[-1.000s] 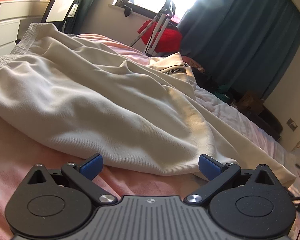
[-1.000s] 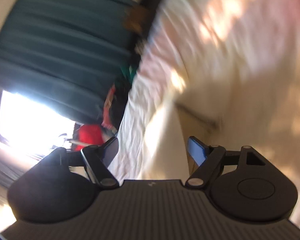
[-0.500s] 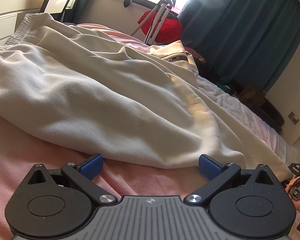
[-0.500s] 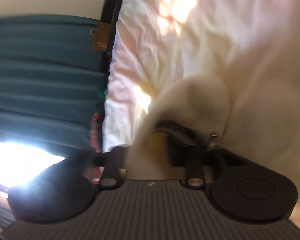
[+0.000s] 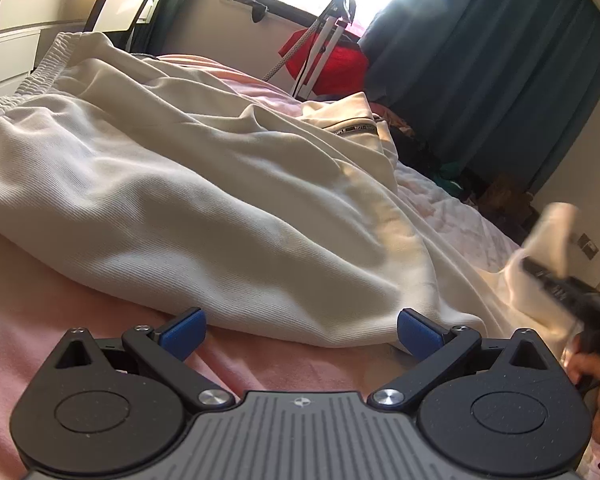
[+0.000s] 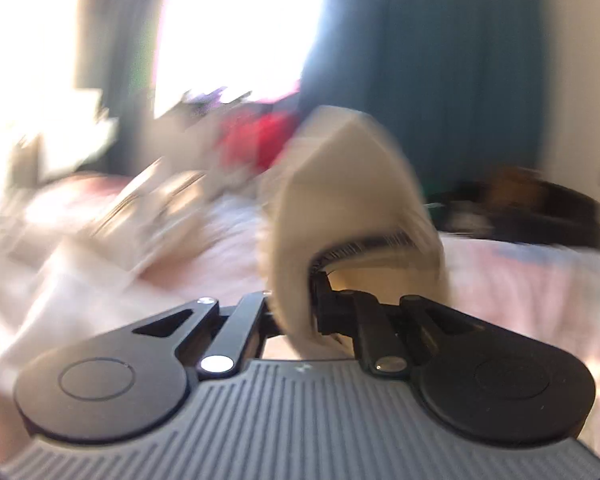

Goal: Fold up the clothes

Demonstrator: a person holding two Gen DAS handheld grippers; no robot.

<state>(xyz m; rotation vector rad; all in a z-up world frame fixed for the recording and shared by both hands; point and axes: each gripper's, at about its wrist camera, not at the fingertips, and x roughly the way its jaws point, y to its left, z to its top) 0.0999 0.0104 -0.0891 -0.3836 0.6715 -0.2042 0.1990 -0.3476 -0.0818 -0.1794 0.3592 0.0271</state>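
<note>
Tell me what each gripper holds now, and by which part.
The right gripper is shut on the cream garment, at a hem end with a dark printed band. The left gripper is open and holds nothing.

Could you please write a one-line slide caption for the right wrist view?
Right gripper jaws shut on a cream garment edge, lifted above the pink bedsheet.

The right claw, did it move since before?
Yes. The right claw has come into the left view at the right, lifting the cream garment's end off the bed.
</note>
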